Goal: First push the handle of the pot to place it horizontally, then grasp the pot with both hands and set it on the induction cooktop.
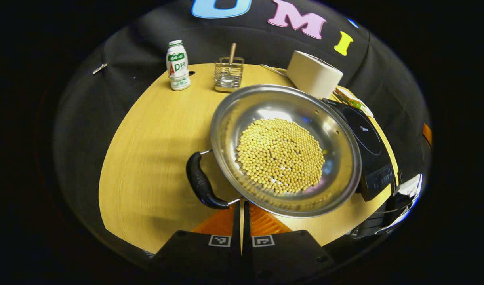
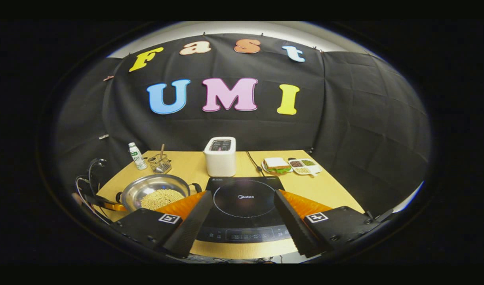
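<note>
A steel pot (image 1: 285, 150) holding yellow beans sits on the wooden table, just left of the black induction cooktop (image 1: 364, 142). Its black side handle (image 1: 202, 184) points toward my left gripper (image 1: 242, 206), which is shut with nothing between its fingers; its tips sit at the handle's near end by the pot rim. In the right gripper view, my right gripper (image 2: 242, 193) stands open above the cooktop (image 2: 244, 209). There the pot (image 2: 155, 194) lies to the left, with a small handle on each side.
Along the back of the table (image 1: 147, 158) stand a white bottle (image 1: 177, 65), a wire holder with a spoon (image 1: 228, 73) and a white toaster (image 1: 313, 73). A sandwich plate (image 2: 276, 164) and a divided dish (image 2: 305, 165) lie at the back right.
</note>
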`<action>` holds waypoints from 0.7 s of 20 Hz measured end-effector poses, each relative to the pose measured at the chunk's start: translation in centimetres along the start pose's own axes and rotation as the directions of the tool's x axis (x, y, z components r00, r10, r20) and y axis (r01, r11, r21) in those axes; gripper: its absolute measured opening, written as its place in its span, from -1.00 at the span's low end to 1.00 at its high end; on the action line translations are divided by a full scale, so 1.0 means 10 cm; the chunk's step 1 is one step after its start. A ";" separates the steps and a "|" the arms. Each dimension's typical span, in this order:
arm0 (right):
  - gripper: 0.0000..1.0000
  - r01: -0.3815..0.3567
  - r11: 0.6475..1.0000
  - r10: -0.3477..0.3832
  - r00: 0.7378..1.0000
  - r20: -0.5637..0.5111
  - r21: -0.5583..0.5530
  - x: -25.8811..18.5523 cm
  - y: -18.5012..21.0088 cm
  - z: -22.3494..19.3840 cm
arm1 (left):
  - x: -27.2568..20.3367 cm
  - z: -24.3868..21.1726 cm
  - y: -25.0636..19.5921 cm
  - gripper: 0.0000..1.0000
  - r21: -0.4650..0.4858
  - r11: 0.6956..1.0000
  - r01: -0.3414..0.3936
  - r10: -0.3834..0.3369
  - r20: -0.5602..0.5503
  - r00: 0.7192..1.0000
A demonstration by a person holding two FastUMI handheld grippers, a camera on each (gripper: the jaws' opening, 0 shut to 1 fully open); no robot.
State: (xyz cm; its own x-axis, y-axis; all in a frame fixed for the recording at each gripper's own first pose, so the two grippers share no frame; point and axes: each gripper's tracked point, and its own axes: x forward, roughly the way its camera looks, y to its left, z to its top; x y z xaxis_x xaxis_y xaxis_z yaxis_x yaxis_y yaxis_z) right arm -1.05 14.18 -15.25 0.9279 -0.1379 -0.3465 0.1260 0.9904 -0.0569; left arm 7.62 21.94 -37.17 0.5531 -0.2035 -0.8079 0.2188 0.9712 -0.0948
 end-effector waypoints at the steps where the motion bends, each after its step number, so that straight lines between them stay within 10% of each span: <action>1: 0.96 0.000 1.000 0.000 1.000 -0.002 -0.001 0.01 0.01 0.00 | 0.02 0.04 0.05 -0.90 -0.017 1.000 -0.002 0.002 0.005 1.000; 14: 0.96 0.013 0.999 -0.012 0.999 -0.046 0.031 0.25 0.21 -0.08 | 0.27 0.50 0.47 -0.90 -0.067 0.998 -0.007 0.009 0.031 0.999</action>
State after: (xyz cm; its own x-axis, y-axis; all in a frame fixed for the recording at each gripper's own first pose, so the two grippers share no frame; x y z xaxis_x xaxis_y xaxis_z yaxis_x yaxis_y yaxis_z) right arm 1.21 15.88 -17.00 0.9090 -0.1499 -0.3889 0.1489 0.9883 -0.0329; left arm 14.16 25.37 -36.88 0.5797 -0.1985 -0.7903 0.1609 0.9787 -0.1277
